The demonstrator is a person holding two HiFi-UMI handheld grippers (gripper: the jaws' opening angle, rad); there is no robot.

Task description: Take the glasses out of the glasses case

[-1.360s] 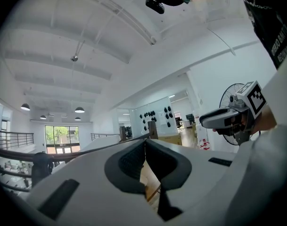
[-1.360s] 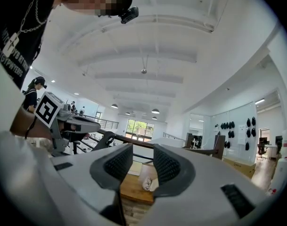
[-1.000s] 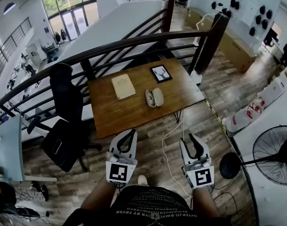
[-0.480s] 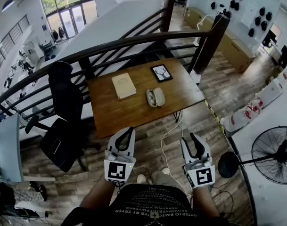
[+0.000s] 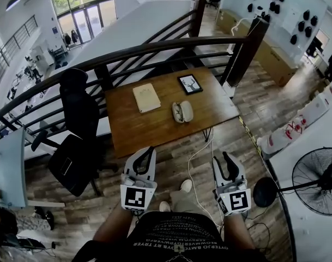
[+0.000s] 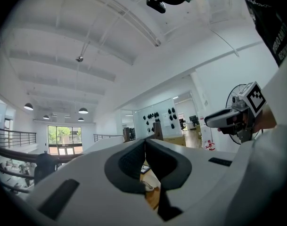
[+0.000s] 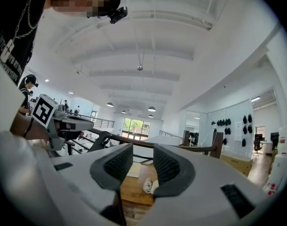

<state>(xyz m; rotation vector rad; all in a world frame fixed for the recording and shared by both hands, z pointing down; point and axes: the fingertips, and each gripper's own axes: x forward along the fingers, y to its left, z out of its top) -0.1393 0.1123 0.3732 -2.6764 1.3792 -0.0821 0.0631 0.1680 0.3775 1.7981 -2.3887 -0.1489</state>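
Stepping forward since a second ago, the person is now showing a pale shoe (image 5: 185, 185) out in front, and both grippers are still hanging low over the floorboards, short of the desk (image 5: 149, 127).

Open wooden floor is lying between the person and the desk's near edge. A black office chair (image 5: 78, 141) is crowding the near left corner, and a white cable (image 5: 201, 152) is trailing from the near right edge across the floor between the two grippers. A dark railing (image 5: 155, 51) is curving along behind the far edge. A standing fan (image 5: 318, 182) is sitting off to the right, well apart.

The glasses case (image 5: 182, 112) is lying open near the middle of the desk, a little toward the right edge. Something dark is showing in its left half, too small to make out for sure. A cream notebook (image 5: 146, 97) is resting toward the far left, and a small framed picture (image 5: 189, 84) is lying by the far edge.

The left gripper (image 5: 150, 152) is carrying its fingertips pressed together with nothing between them. In its own view the closed jaws are covering most of the case. The right gripper (image 5: 227, 156) is holding its jaws apart and empty, and its view is catching the case in the gap, far off.
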